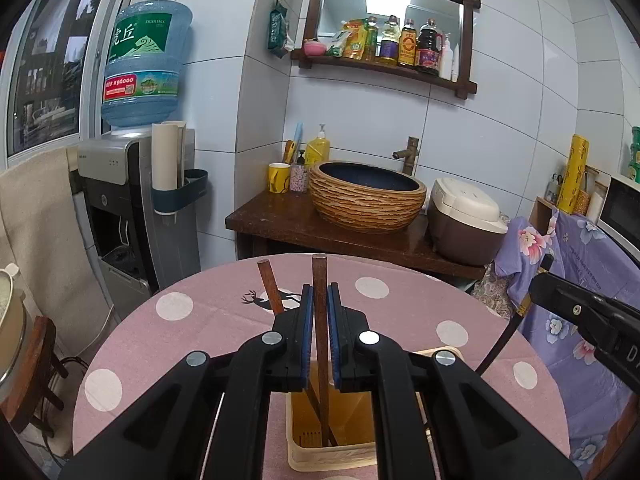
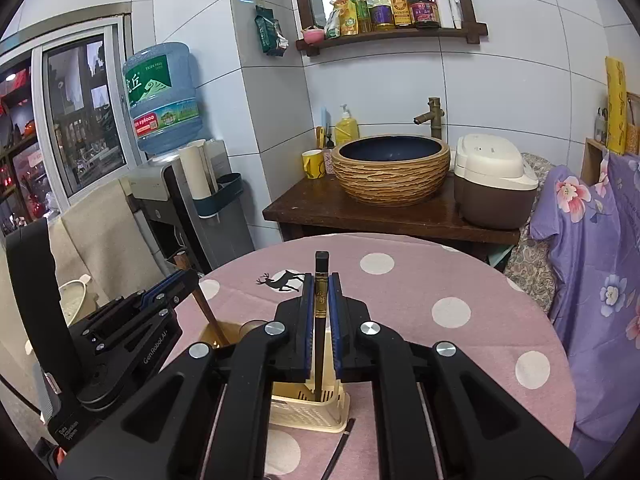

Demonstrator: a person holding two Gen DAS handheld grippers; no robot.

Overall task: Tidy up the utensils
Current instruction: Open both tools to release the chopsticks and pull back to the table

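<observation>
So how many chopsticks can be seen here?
4: brown chopstick in the left jaws, second brown chopstick leaning in the holder, black chopstick in the right jaws, loose chopstick on the table. More may be hidden.

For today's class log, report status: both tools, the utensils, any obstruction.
Left tool shut on brown chopstick, tip down in cream holder. Right tool shut on black chopstick, over same holder. One black chopstick loose on table. Nothing blocking.
</observation>
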